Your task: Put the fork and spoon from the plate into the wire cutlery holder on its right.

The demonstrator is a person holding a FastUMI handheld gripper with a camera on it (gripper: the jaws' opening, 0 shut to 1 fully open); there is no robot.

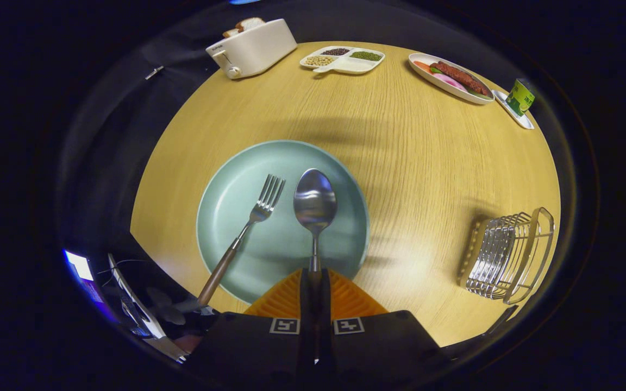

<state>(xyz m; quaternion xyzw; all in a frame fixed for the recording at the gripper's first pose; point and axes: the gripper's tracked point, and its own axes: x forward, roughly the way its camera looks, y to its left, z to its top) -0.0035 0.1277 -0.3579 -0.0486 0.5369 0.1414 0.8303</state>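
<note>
My gripper (315,282), pointed down over the near rim of the plate (237,190), is closed on the handle of the spoon (315,203), whose bowl lies on the plate beside the fork (253,220). The wire cutlery holder (508,255) stands empty on the worktop (427,163) to the plate's right.

Staged dining setup inside a recording booth, not a lived-in home. Round wood-grain table (411,163) against dark cloth backdrop. Laid as for a meal: pale green plate (237,217) with fork (253,220) and spoon (314,209), white toaster (253,49) with bread in the slot, divided tray (345,60) of 3 kinds of beans or grains, oval dish (449,79) of food, green can (520,98) on a small tray, wire cutlery holder (508,255). Lit screen (80,266) and cables off the table's near edge: recording gear. Gripper (314,277) fingers closed on the spoon's handle.
</note>
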